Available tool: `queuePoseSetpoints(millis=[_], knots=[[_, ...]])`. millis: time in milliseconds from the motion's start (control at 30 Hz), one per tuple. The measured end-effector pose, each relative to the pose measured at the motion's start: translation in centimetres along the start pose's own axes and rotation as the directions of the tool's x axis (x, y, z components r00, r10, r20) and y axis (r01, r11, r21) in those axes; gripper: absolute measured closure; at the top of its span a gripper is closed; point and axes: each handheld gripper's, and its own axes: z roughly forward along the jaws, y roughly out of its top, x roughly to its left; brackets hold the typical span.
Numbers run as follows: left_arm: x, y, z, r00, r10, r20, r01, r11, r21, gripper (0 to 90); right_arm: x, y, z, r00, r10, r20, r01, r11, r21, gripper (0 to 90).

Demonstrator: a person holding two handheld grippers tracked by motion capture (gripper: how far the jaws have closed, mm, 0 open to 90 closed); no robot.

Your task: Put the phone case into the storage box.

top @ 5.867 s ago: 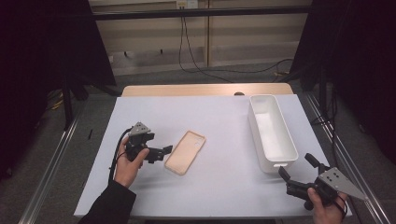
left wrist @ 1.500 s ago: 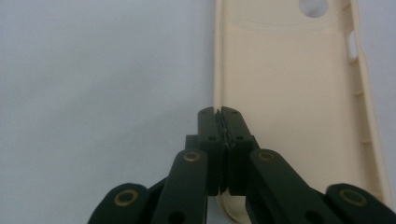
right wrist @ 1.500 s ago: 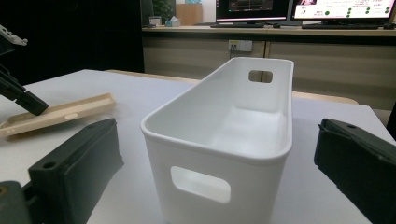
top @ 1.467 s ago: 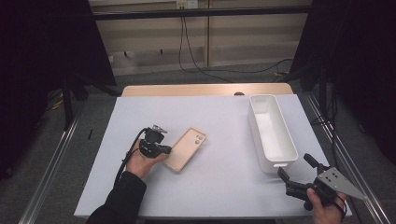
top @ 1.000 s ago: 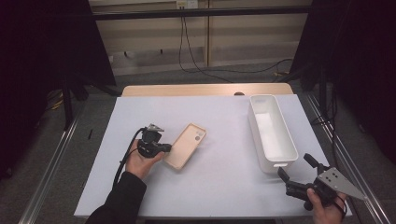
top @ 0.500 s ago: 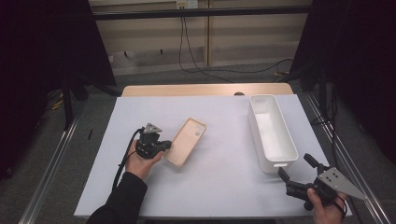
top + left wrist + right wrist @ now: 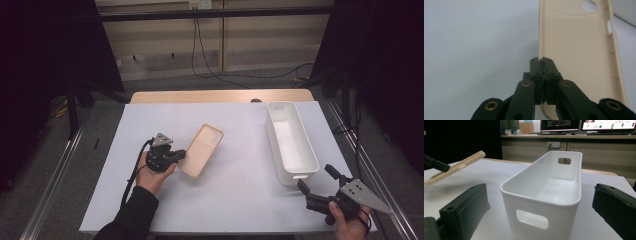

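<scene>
A beige phone case (image 7: 201, 150) hangs tilted above the white table cover (image 7: 235, 200), one long edge pinched in the left gripper (image 7: 176, 157), whose jaws are closed tight on the case's side wall near its lower end — the left gripper view shows the two black tips pressed together over the thin rim. The case is a shallow open shell, inner face up, with a round camera cut-out (image 7: 589, 5) near the far end and small slots along one side; in the right gripper view it shows as a slim slab (image 7: 455, 168) raised at an angle off the table, well apart from the white bin (image 7: 549, 192). By its look the case is light and somewhat flexible, likely soft plastic or silicone, so it should bend rather than crack, yet a grip on a single thin wall could let it swing or slip; a hold across the rim nearer the middle of the long side would probably steady it better. The right gripper (image 7: 317, 192) rests low at the near right corner of the table, just before the end of the bin (image 7: 292, 145), its jaws spread wide and holding nothing — the bin itself stands empty.
</scene>
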Motion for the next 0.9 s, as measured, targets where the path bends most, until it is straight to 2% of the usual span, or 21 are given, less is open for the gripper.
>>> queuePoseSetpoints(millis=[133,333,467,600,733,900], knots=[[-0.2,0.1,-0.4,1.0,0.007,-0.004,-0.008,0.9991,-0.042,87.9,0.0,0.0,0.0,1.0,-0.004,0.002,0.004,1.0,0.001,0.0],[-0.4,-0.1,-0.7,0.9999,-0.014,0.003,0.014,0.9968,-0.079,87.8,0.1,0.0,0.0,1.0,-0.006,0.0,0.006,1.0,0.004,0.0],[-0.8,-0.1,-1.0,0.9999,0.013,-0.005,-0.013,0.9945,-0.104,87.8,0.1,0.1,0.1,1.0,-0.009,0.0,0.009,1.0,0.003,0.0],[-1.3,-0.1,-1.2,0.9996,0.028,0.004,-0.027,0.9904,-0.135,87.8,0.1,0.1,0.0,1.0,-0.005,0.0,0.005,1.0,0.002,0.0],[-1.7,-0.1,-1.3,0.9995,0.032,-0.001,-0.031,0.9865,-0.161,87.8,0.0,0.0,0.2,0.9998,0.013,-0.014,-0.012,1.0,0.007,0.0],[-1.9,-0.1,-1.4,0.9996,0.029,0.007,-0.027,0.9832,-0.18,87.8,-0.1,0.1,0.2,0.9999,0.01,0.008,-0.01,1.0,0.013,0.0]])
